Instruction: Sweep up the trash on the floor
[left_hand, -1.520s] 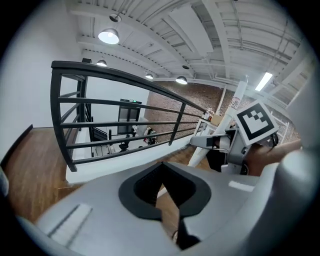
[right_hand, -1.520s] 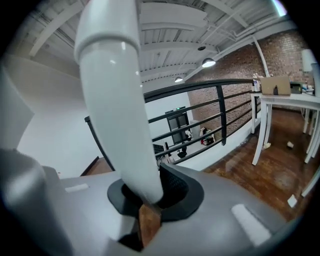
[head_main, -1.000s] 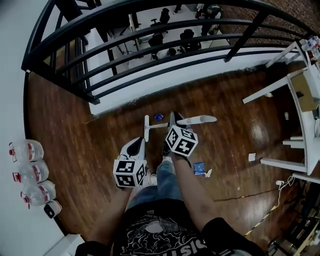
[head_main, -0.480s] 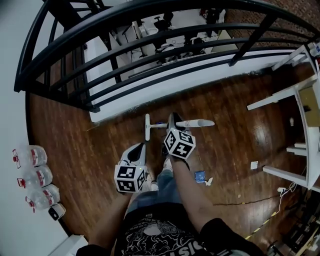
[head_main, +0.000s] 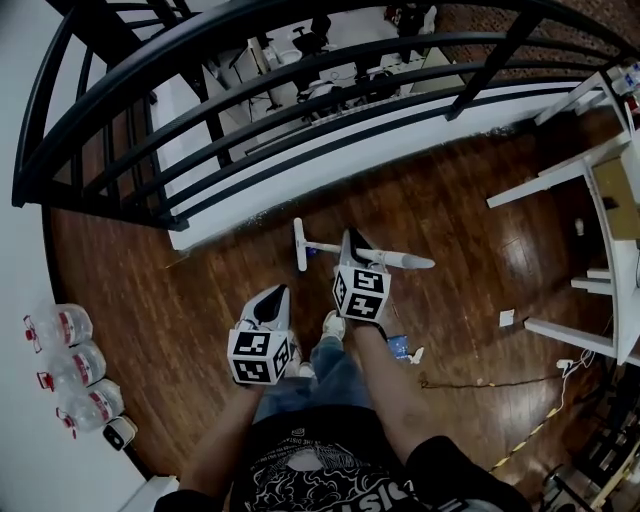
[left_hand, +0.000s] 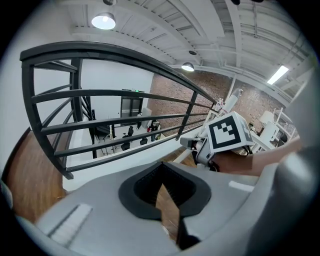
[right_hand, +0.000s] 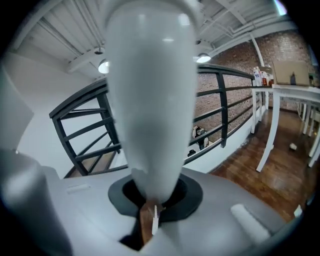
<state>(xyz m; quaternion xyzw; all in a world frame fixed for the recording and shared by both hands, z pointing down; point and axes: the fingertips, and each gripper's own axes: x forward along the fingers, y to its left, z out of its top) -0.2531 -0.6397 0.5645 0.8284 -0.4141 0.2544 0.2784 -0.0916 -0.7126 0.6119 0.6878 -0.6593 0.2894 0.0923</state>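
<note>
Since the earlier frame, the broom (head_main: 322, 248) is tilting, its free end pointing lower. The right gripper (head_main: 350, 245) is clamping its white handle. The left gripper (head_main: 277, 291) is carrying nothing, jaws almost together. Blue trash (head_main: 398, 345) is lying on the floor (head_main: 200, 300) near the person's feet.

The long white broom handle (head_main: 405, 261) is partly hidden where the right gripper (head_main: 351, 240) clamps it, under that gripper's marker cube (head_main: 361, 294). In the right gripper view its blurred thick end (right_hand: 150, 100) is cut off by the top edge. Just beside the broom's white crossbar head (head_main: 297, 245), a small blue scrap (head_main: 316, 250) is too small to identify. On the handle's near side, a forearm (head_main: 385, 385) partly covers a blue-and-white item (head_main: 399, 345).
</note>
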